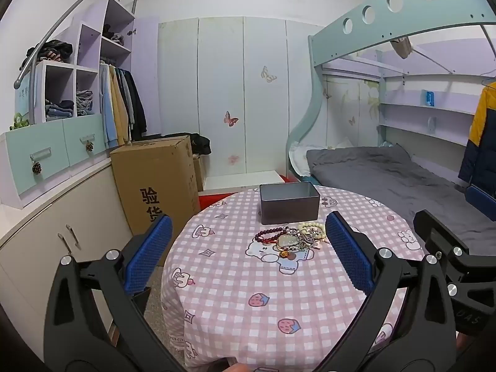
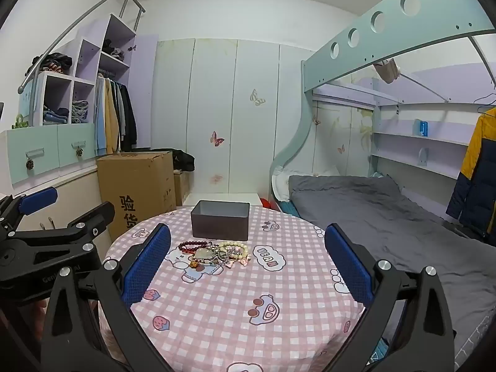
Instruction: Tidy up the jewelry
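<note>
In the left wrist view, the tall brown cardboard box point(image 1: 155, 183) stands at the left of the frame beside the round table under a pink-and-white checked cartoon cloth point(image 1: 248, 303). The left gripper point(image 1: 248, 245), black-framed with blue ribbed pads, frames the lower half of the picture, its jaws spread fully apart and nothing between them or touching them. Right of centre lies the tangled heap of jewelry point(image 1: 294, 238): a dark red bead bracelet at its left end, a pale stone pendant in the middle, cream beads and silvery chain at its right, so its long axis runs across the frame. It sits ahead of the jaws, close to the right-hand pad. Just behind it, toward the top of the frame, stands the open dark grey rectangular metal box point(image 1: 290, 201), apparently empty. In the right wrist view the heap point(image 2: 215, 252) lies ahead and left of centre, the box point(image 2: 220, 218) just beyond; the right gripper point(image 2: 247, 257) is equally wide and empty. Neither looks clearly nearer; either must advance forward and downward.
</note>
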`<state>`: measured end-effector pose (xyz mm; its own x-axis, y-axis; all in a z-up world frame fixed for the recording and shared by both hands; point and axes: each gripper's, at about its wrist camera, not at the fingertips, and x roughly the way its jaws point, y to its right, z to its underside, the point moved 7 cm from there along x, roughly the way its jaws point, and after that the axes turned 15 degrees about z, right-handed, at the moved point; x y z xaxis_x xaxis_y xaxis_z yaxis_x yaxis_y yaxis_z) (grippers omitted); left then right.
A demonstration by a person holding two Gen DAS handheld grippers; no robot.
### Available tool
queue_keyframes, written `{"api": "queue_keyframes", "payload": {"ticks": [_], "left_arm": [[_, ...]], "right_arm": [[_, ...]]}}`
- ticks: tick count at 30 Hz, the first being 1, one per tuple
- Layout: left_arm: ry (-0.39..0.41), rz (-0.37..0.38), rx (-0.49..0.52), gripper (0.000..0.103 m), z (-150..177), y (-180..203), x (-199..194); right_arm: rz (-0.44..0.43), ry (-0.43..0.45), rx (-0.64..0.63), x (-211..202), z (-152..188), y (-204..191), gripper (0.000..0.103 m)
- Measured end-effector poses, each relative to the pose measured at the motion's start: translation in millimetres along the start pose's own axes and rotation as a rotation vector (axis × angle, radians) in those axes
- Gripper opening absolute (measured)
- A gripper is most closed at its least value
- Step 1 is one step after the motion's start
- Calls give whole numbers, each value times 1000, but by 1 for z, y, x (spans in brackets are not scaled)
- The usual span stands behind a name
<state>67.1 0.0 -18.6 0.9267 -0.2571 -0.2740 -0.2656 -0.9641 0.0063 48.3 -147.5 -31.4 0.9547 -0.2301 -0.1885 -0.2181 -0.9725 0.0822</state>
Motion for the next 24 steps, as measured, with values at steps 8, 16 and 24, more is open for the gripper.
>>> {"api": "queue_keyframes", "payload": {"ticks": [8, 16, 24], "left_arm": [[-12, 2, -4, 97, 1, 0, 1], [-12, 1, -4, 97, 2, 3, 1], [-16, 2, -4, 97, 7, 3, 5]], "right_arm": [[-1, 0, 5, -1, 0, 0, 95], [-1, -2, 7, -1, 0, 0, 95], [-3, -4, 7, 0, 0, 1, 95]]}}
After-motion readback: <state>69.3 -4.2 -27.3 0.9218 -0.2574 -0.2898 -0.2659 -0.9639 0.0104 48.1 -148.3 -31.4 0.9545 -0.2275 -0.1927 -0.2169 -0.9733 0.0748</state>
